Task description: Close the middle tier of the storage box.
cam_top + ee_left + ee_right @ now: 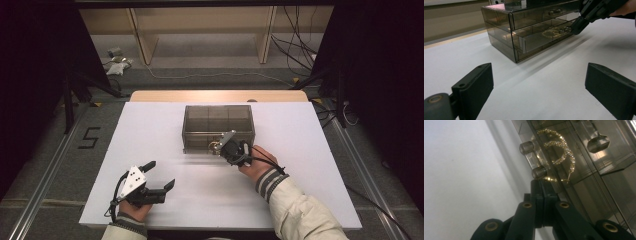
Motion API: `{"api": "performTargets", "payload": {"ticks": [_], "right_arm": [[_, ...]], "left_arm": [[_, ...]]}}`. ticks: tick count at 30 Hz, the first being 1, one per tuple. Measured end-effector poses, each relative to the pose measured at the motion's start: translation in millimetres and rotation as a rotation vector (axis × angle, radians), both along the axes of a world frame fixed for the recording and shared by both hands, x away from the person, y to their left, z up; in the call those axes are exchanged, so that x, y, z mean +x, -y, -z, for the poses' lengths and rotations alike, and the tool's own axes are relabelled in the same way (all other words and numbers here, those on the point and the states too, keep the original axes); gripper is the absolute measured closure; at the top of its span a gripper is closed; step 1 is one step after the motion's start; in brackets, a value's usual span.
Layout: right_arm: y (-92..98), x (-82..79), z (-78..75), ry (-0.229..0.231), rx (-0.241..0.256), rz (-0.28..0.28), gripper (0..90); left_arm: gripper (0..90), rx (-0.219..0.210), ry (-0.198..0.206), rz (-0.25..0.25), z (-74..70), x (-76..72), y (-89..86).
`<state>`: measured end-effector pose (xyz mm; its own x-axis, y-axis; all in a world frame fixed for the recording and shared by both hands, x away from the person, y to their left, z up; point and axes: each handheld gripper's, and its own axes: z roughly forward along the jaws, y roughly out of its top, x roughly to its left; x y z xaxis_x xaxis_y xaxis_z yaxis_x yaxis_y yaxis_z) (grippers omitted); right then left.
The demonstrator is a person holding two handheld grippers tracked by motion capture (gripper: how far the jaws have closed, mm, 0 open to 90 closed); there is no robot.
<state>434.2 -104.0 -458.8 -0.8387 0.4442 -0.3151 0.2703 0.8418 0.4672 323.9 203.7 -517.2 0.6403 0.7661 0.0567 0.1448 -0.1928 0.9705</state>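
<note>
Right gripper (223,145) sits at the front of the smoked, see-through drawer box (218,127), its jaws pressed flat together with no gap, as the right gripper view shows; their tips lie just under the nearer of two round clear knobs (539,172) on a drawer front (544,40), and whether they touch that knob or merely stand against it I cannot tell from so close and dark a view; nothing is gripped between them. Behind the drawer front lie gold, glittering hoop earrings (560,152); in the left gripper view this lower drawer stands slightly proud of the box face. Left gripper (159,176) rests low near the table's front edge, well apart from the box, its jaws spread wide and holding nothing; in the left gripper view they frame bare white surface.

White sheet (150,145) covers the table; a strip of pale wood (160,96) shows along its far edge; the box stands a little beyond the sheet's middle. Grey floor (210,70) lies around the table, with loose cables trailing across it, a pale wooden frame (145,40) at the back, dark stands at both sides, and a black "5" (89,137) marked on the floor to the left.
</note>
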Motion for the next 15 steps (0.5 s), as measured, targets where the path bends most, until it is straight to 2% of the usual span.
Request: {"api": "performTargets", "payload": {"ticks": [15], "right_arm": [[-1.5, 16.8, 6.5, 0.037, 0.034, 0.055, 90.0]], "left_arm": [[7.8, 0.0, -0.002, 0.0, 0.1, -0.2, -0.5]]}}
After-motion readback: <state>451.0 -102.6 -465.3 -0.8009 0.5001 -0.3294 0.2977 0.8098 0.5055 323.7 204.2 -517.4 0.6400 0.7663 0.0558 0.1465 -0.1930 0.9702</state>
